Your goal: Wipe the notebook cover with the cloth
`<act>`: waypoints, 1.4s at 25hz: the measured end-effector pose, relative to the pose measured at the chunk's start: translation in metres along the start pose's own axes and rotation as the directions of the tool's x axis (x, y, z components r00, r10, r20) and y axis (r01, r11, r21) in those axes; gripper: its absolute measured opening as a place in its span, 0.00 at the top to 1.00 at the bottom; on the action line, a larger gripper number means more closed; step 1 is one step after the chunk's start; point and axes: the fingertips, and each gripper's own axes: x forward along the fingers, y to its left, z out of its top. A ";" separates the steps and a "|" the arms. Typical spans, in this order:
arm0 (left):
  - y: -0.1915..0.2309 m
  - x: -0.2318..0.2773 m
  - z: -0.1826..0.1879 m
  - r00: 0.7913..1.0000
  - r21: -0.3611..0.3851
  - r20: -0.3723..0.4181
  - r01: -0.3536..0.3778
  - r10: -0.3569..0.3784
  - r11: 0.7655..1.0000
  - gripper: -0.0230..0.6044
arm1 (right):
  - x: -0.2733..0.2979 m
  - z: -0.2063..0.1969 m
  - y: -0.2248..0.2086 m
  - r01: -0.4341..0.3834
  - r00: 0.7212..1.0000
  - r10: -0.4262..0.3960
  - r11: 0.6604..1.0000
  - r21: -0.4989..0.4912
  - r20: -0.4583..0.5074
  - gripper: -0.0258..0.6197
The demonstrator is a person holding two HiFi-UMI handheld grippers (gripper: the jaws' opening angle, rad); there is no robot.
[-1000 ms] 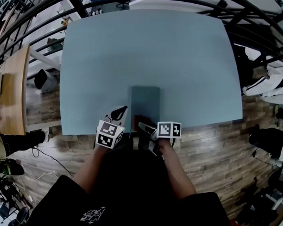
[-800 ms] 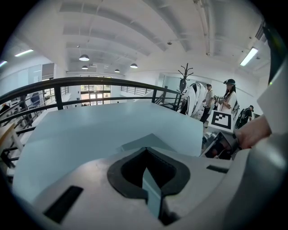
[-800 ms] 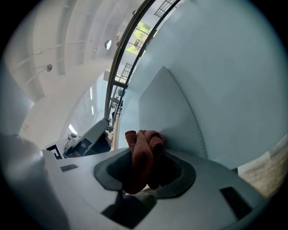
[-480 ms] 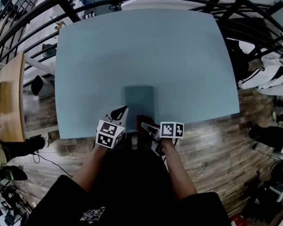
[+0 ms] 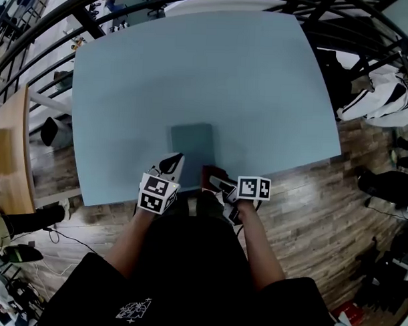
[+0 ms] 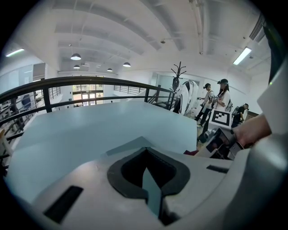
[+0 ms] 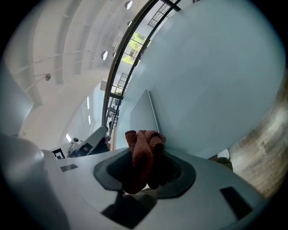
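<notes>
A grey-blue notebook (image 5: 191, 142) lies flat near the front edge of the light blue table (image 5: 194, 65). Just in front of it, my left gripper (image 5: 171, 166) is shut with nothing in it, its tips at the notebook's near left corner. My right gripper (image 5: 214, 177) is shut on a crumpled red cloth (image 5: 214, 173) close to the notebook's near right corner. In the right gripper view the cloth (image 7: 144, 150) bulges out between the jaws, with the notebook (image 7: 141, 114) beyond it. The left gripper view shows the notebook's (image 6: 128, 144) corner just past the jaws.
A black railing (image 5: 34, 43) curves round the table's far and left sides. A wooden desk (image 5: 10, 159) stands on the left, and dark bags and a white garment (image 5: 383, 98) lie on the wood floor to the right. Some people (image 6: 216, 101) stand beyond the table.
The head view has swung, so the table and notebook sit further left and up in the picture. The right gripper with the cloth has shifted slightly right. The left gripper holds its place.
</notes>
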 end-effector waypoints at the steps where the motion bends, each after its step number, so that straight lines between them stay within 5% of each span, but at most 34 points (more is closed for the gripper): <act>1: -0.002 0.001 0.000 1.000 0.003 -0.001 0.004 -0.004 1.000 0.95 | -0.003 0.001 -0.002 0.003 1.000 -0.003 1.000 0.004 0.008 0.73; 20: -0.014 0.013 0.017 0.999 0.040 0.015 0.029 -0.029 0.999 0.95 | -0.048 0.033 -0.018 -0.014 0.989 0.006 0.998 0.056 0.150 0.73; 35: 0.007 0.003 0.053 0.997 0.065 0.072 -0.001 -0.004 0.998 0.95 | -0.050 0.084 0.048 -0.021 0.969 0.062 0.985 -0.171 0.238 0.73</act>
